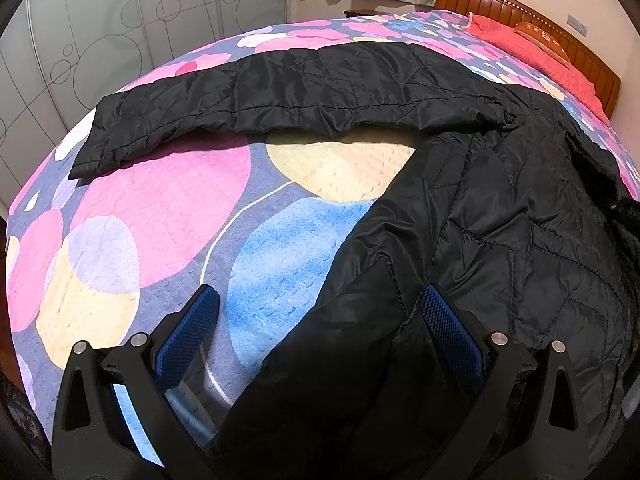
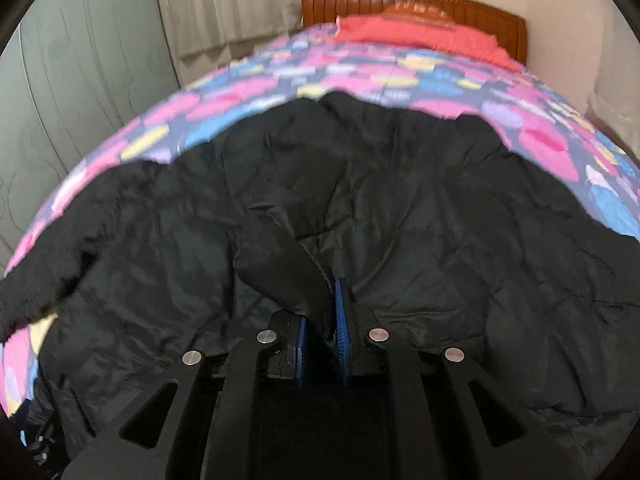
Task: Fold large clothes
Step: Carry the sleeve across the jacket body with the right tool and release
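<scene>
A large black quilted jacket lies on the bed, one sleeve stretched out to the left. My left gripper is open, its blue pads either side of the jacket's lower left edge, low over the bedspread. In the right wrist view the jacket spreads across the bed. My right gripper is shut on a fold of the jacket's black fabric, lifted a little above the rest; this view is blurred.
The bed has a colourful circle-patterned bedspread, a red pillow and a wooden headboard at the far end. A patterned wardrobe stands to the left, curtains behind.
</scene>
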A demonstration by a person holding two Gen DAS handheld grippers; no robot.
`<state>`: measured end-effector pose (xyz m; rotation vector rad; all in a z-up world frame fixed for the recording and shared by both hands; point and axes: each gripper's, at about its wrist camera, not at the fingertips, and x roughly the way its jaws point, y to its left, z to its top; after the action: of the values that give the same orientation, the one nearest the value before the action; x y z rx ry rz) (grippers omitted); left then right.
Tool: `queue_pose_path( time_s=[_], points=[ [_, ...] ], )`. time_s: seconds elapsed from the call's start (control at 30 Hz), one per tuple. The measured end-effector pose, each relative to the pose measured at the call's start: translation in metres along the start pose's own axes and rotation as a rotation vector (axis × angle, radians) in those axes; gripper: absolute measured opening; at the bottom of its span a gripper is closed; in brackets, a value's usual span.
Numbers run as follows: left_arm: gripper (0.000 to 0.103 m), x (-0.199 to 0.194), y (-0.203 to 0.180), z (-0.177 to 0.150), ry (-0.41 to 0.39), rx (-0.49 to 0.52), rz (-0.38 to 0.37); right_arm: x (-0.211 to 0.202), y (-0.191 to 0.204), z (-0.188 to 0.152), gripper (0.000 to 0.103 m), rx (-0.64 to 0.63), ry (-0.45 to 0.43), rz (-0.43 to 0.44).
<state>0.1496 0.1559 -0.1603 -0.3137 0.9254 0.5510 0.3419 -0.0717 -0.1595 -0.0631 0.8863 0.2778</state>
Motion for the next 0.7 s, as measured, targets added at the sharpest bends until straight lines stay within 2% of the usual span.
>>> queue_pose_path(
  time_s=[0.1,0.17,0.2,0.3,0.4,0.47,0.53,0.63,0.7],
  points=[
    [0.101,0.000,-0.001,0.000,-0.001,0.003,0.002,0.001,0.003,0.001,0.023,-0.023,0.019,0.003],
    [0.101,0.000,-0.001,0.001,0.000,0.003,0.002,-0.006,0.006,0.000,0.060,-0.037,0.020,0.068],
    [0.101,0.000,-0.001,0.001,0.000,0.003,0.002,-0.011,0.009,-0.001,0.064,-0.035,0.021,0.108],
    [0.101,0.001,-0.001,0.000,0.000,0.003,0.002,-0.042,0.007,-0.006,0.064,-0.037,-0.036,0.152],
    [0.101,0.001,-0.001,0.000,-0.001,0.003,0.002,-0.075,-0.027,-0.006,0.062,0.033,-0.105,0.127],
    [0.101,0.001,-0.001,0.000,-0.001,0.003,0.003,-0.090,-0.070,-0.004,0.051,0.115,-0.142,0.058],
    [0.101,0.000,-0.001,0.001,-0.001,0.003,0.003,-0.097,-0.130,-0.002,0.045,0.231,-0.153,-0.062],
    [0.101,0.001,-0.001,0.000,-0.001,0.003,0.003,-0.091,-0.205,-0.005,0.044,0.372,-0.139,-0.218],
    [0.101,0.001,-0.001,0.000,-0.001,0.004,0.003,-0.079,-0.237,-0.011,0.044,0.419,-0.103,-0.280]
  ],
)
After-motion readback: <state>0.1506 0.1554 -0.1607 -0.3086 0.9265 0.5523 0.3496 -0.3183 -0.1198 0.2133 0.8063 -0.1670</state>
